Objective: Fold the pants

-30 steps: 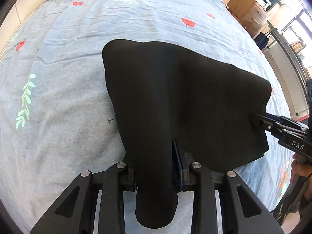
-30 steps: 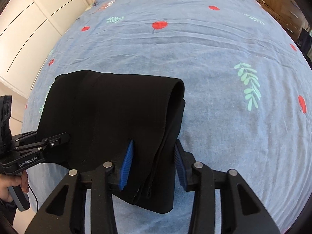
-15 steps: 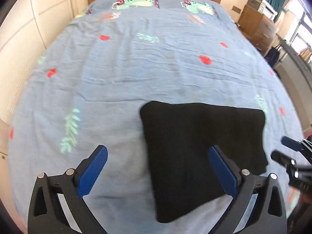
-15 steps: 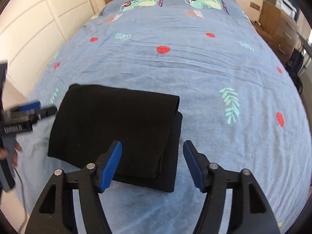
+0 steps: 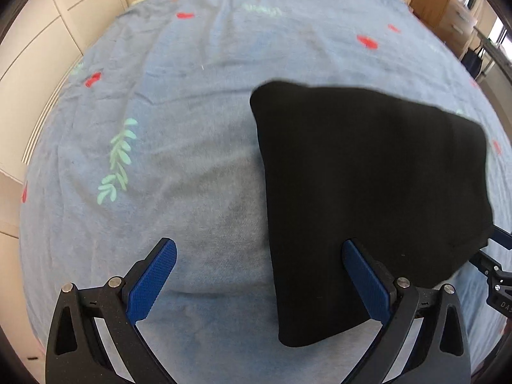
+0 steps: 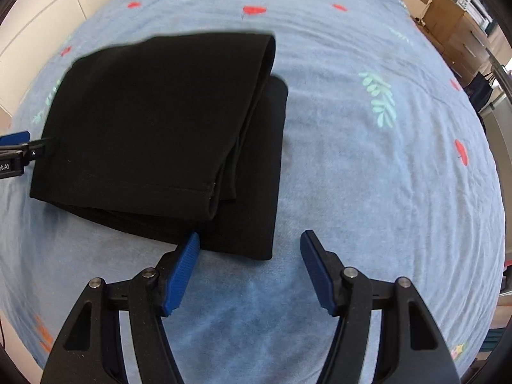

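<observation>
The black pants (image 5: 361,179) lie folded in a compact stack on the blue bedsheet (image 5: 192,102). In the right wrist view the pants (image 6: 160,121) show several layers with a hem facing me. My left gripper (image 5: 259,278) is open and empty, just off the stack's left near corner, its right finger by the pants' edge. My right gripper (image 6: 249,268) is open and empty, just off the stack's right near corner. The left gripper's tip shows at the far left of the right wrist view (image 6: 19,150); the right gripper shows at the far right of the left wrist view (image 5: 496,275).
The blue sheet with red and green prints covers a wide bed (image 6: 384,160). White wardrobe doors (image 5: 48,32) stand to the left. A wooden dresser (image 6: 457,22) stands at the back right. A dark bag (image 6: 480,89) sits beside the bed's right edge.
Both grippers let go of the pants and opened, then drew back. The pants went from held up to lying flat on the bed. Both cameras have since moved closer again.
</observation>
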The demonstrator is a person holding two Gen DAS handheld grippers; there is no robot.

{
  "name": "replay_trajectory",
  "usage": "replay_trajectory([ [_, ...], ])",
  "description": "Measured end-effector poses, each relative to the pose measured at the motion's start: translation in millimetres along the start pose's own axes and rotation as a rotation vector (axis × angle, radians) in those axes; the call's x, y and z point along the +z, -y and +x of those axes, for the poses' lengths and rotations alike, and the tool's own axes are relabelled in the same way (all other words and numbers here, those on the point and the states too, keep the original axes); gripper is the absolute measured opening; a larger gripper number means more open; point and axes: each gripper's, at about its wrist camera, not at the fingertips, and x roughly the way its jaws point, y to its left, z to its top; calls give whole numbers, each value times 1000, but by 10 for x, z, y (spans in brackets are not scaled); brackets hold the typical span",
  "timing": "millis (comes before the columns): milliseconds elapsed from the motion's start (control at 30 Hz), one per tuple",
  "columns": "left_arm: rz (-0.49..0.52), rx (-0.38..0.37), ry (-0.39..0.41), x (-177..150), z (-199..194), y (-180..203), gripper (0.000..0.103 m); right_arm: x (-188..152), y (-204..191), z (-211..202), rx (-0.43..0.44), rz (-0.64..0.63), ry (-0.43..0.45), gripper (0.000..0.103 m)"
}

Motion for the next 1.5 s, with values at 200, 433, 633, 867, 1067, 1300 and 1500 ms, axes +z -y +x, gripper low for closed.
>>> replay_trajectory([
  [200, -29, -22, 96, -96, -450, 1, 101, 38, 19, -578, 18, 30, 146, 103],
  [433, -62, -68, 194, -359, -1049, 146, 101, -69, -43, -1203, 45, 31, 269, 103],
  [633, -78, -65, 251, -629, -1424, 293, 101, -305, -178, -1467, 53, 58, 303, 103],
  [867, -96, -95, 251, -893, -1624, 446, 101, -635, -325, -1571, 73, 94, 295, 103],
  [1067, -73, -82, 248, -1014, -1662, 581, 101, -715, -415, -1600, 65, 88, 278, 103],
  [1300, -98, -96, 267, -1090, -1704, 593, 101, -754, -457, -1665, 49, 83, 290, 103],
  [1500, -92, -104, 273, -1087, -1759, 609, 101, -754, -466, -1716, 44, 79, 301, 103],
])
